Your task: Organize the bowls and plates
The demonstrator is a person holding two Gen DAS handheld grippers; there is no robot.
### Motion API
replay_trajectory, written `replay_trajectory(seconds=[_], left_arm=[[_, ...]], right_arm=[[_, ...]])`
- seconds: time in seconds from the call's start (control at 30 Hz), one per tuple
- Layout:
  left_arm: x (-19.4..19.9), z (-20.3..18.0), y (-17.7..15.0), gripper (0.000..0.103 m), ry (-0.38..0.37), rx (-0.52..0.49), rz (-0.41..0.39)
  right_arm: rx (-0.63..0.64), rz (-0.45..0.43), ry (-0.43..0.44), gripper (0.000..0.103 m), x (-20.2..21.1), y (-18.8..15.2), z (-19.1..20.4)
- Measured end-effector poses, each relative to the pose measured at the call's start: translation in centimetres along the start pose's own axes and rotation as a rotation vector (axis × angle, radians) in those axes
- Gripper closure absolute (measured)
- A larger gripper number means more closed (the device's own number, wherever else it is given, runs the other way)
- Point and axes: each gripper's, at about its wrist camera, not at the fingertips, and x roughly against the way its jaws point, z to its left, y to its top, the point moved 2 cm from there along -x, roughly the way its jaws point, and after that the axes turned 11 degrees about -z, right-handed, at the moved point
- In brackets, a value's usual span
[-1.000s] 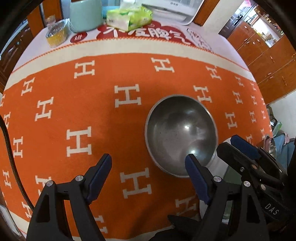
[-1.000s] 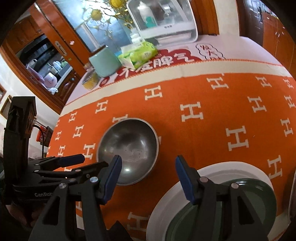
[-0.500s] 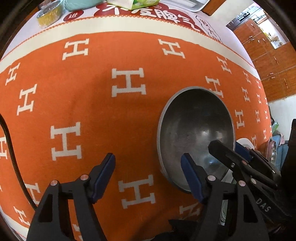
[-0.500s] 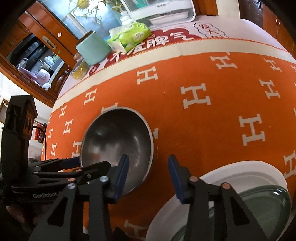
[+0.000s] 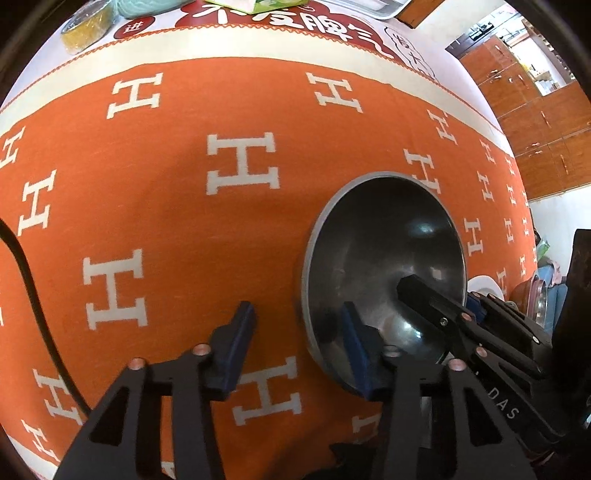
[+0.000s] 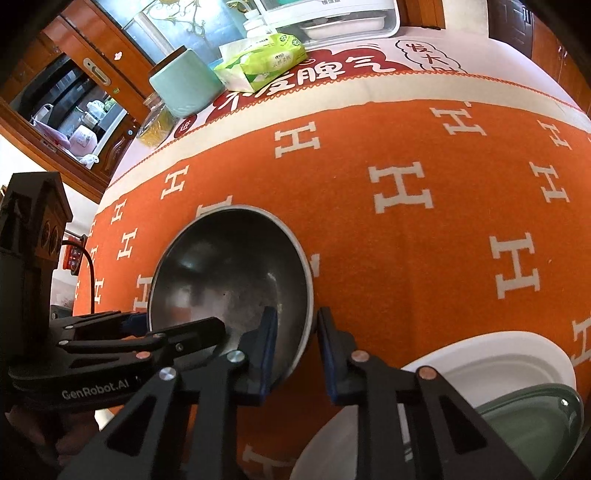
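A steel bowl (image 5: pixel 384 258) (image 6: pixel 229 273) rests on the orange H-patterned cloth (image 5: pixel 166 206). My left gripper (image 5: pixel 297 319) straddles its near-left rim, one finger inside and one on the cloth. Its jaws are closing, with a gap still showing at the outer pad. My right gripper (image 6: pixel 295 325) straddles the opposite rim and is also closing, its pads just short of the metal. Each gripper shows in the other's view, the right gripper (image 5: pixel 443 295) and the left gripper (image 6: pixel 177 321). A white plate (image 6: pixel 480 354) holding a green dish (image 6: pixel 535 406) lies at the lower right.
At the table's far side stand a tissue pack (image 6: pixel 266 59), a mint green container (image 6: pixel 184 85), a jar of yellow contents (image 6: pixel 155 125) and a white appliance (image 6: pixel 332 14). A black cable (image 5: pixel 22 266) hangs at the left. Wooden cabinets (image 5: pixel 535 122) line the room.
Both grippers have sunk toward the bowl and their jaws have narrowed around its opposite rims. The bowl has stayed on the cloth.
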Motion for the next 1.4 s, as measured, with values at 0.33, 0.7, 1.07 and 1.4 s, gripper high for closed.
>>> replay_trajectory(seconds=[0.33,0.7,1.07,1.4], left_arm=[[0.0,-1.0,-0.2,0.081,-0.021,-0.016,-0.004],[0.8,-0.8,-0.6,0.082,-0.013,-0.010,-0.010],[4.0,-1.0,-1.8,0.084,-0.018,-0.004,-0.065],[7.8,-3.1,-3.3,0.084,0.014,-0.051,-0.138]], right_arm=[[0.002,-0.002,-0.003,0.086,0.1,-0.1,0.1],[0.010,-0.026,-0.004,0.088,1.2,-0.4,0.6],[0.040,-0.093,0.009,0.091,3.7,-0.5,0.9],[0.059,-0.167,0.030,0.091,7.2,-1.0,1.0]])
